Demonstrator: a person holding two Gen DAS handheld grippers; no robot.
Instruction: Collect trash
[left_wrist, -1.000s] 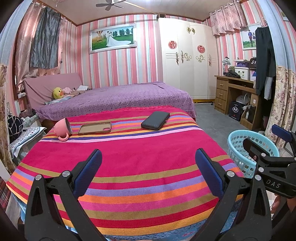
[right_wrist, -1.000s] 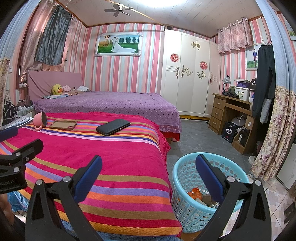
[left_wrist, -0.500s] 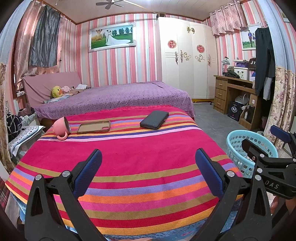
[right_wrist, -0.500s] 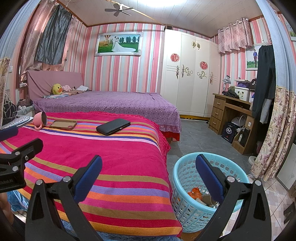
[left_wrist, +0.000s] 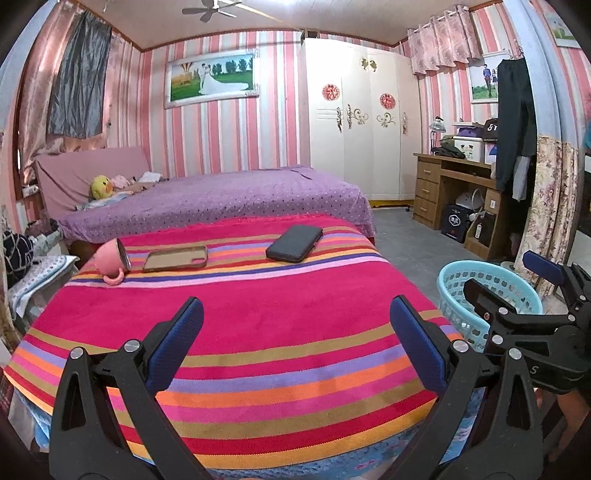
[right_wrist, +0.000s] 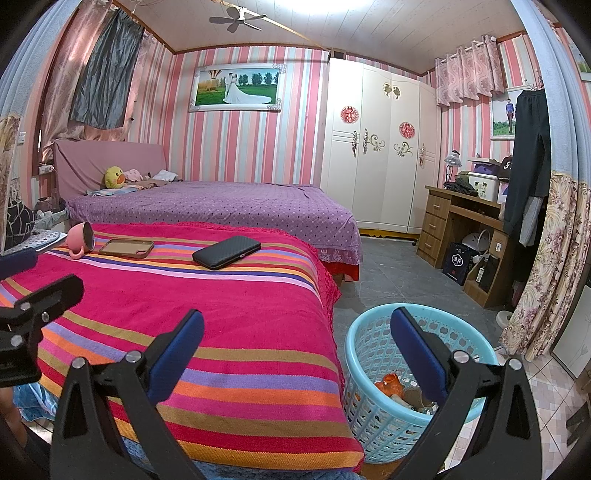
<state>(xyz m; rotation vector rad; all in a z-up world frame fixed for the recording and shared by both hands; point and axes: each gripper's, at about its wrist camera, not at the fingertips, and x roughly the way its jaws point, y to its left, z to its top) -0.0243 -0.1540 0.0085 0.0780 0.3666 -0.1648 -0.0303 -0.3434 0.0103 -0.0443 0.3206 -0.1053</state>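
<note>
Both grippers, left (left_wrist: 295, 347) and right (right_wrist: 295, 354), hang apart and empty at the bed's (left_wrist: 258, 325) near edge, basket (right_wrist: 373, 339) beside its corner for trash.

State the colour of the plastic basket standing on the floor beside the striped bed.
Light blue basket; the right wrist view shows it best.

letter "s" on right gripper (left_wrist: 517, 291)
</note>
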